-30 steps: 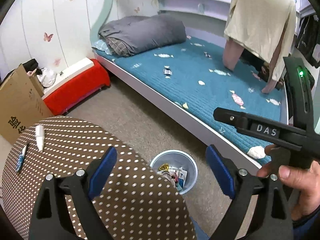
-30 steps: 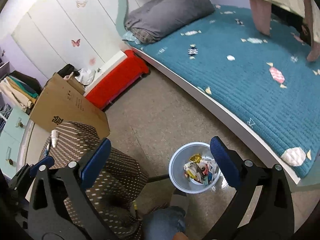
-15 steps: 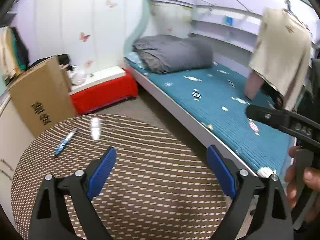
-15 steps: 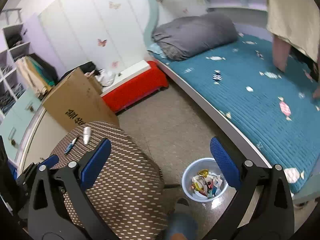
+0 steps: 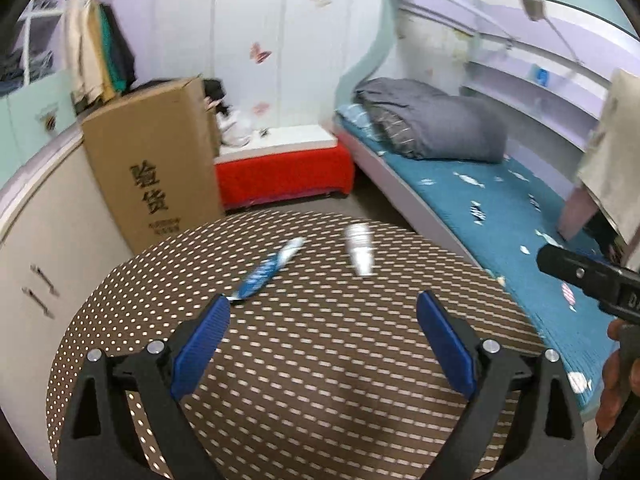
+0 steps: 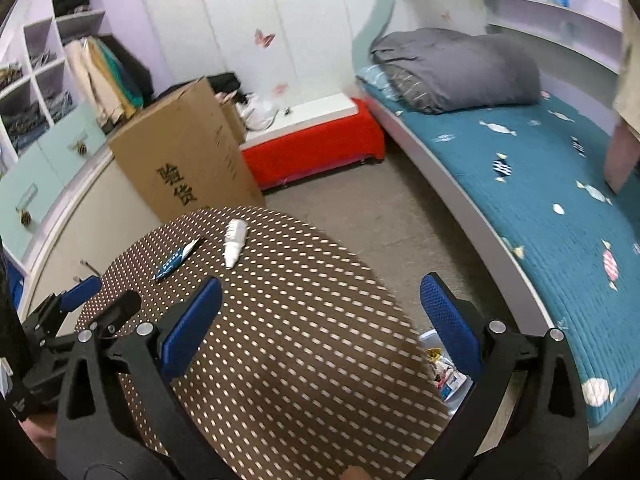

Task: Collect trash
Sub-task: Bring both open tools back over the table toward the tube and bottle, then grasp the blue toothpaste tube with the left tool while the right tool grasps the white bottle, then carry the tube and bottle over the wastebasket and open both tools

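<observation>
Two bits of trash lie on the round brown dotted table (image 5: 320, 360): a blue-and-white wrapper (image 5: 268, 270) (image 6: 176, 258) and a white tube (image 5: 359, 249) (image 6: 234, 240) to its right. My left gripper (image 5: 324, 320) hovers open over the table, just short of the wrapper, nothing between its blue pads. My right gripper (image 6: 320, 312) is open too, higher and further back over the table (image 6: 280, 340). The trash bin (image 6: 448, 376), with several wrappers inside, peeks out on the floor past the table's right edge.
A tall cardboard box (image 5: 156, 160) (image 6: 180, 152) stands behind the table, a red low bench (image 5: 280, 172) beside it. The bed with a blue mattress (image 6: 540, 200) and grey duvet (image 6: 452, 68) runs along the right. A cabinet (image 5: 44, 248) stands left of the table.
Both grippers have swung up and left from the bin on the floor to the table top. The wrapper and tube now sit closer in front of the left gripper. Both stayed open.
</observation>
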`<state>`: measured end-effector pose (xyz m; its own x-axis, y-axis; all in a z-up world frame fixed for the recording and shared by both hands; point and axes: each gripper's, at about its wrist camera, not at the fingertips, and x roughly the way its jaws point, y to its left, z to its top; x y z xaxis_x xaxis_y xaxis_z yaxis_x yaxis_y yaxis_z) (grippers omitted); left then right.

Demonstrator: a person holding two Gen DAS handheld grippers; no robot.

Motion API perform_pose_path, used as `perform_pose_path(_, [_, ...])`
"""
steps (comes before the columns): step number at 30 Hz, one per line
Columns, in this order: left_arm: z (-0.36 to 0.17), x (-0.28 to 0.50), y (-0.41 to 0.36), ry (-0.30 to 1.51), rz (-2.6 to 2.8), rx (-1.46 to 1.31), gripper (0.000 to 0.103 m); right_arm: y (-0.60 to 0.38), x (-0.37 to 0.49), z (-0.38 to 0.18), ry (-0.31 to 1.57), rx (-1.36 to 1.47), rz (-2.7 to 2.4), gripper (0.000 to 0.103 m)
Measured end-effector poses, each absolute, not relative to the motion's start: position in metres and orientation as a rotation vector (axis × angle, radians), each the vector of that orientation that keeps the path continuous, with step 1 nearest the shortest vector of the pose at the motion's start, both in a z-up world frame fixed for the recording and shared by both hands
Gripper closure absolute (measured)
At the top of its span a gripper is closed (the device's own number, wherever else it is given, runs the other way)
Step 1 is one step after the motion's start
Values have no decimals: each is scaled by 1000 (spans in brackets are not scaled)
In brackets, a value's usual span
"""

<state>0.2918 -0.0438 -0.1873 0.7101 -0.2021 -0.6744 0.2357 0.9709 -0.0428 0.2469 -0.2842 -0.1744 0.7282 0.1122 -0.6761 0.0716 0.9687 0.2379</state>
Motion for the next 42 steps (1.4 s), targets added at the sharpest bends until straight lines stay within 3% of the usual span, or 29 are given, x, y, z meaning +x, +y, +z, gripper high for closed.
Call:
perform_pose_path(17, [-260, 407, -9, 890, -161, 109, 13, -208, 362, -232, 855, 176, 137, 10])
perform_pose_path(22, [-261, 422, -15, 899, -193, 122, 44, -193, 383, -241, 882, 147, 156, 28])
perform_pose_path(23, [-261, 423, -17, 895, -198, 132, 48, -190, 387, -243, 889, 143, 160, 36])
perform_pose_path(25, [-259, 421, -21, 888, -221, 145, 74, -184, 390, -244, 880, 110, 158, 53])
perform_pose_path(26, [-260, 420, -23, 889, -224, 149, 84, -182, 391, -244, 882, 99, 166, 74])
perform_pose_path(27, [-259, 418, -24, 895, -228, 146, 89, -182, 389, -244, 887, 112, 178, 74])
perform_pose_path(42, [-230, 310, -4, 877, -284, -100, 92, -230, 255, -197, 805, 228, 227, 79])
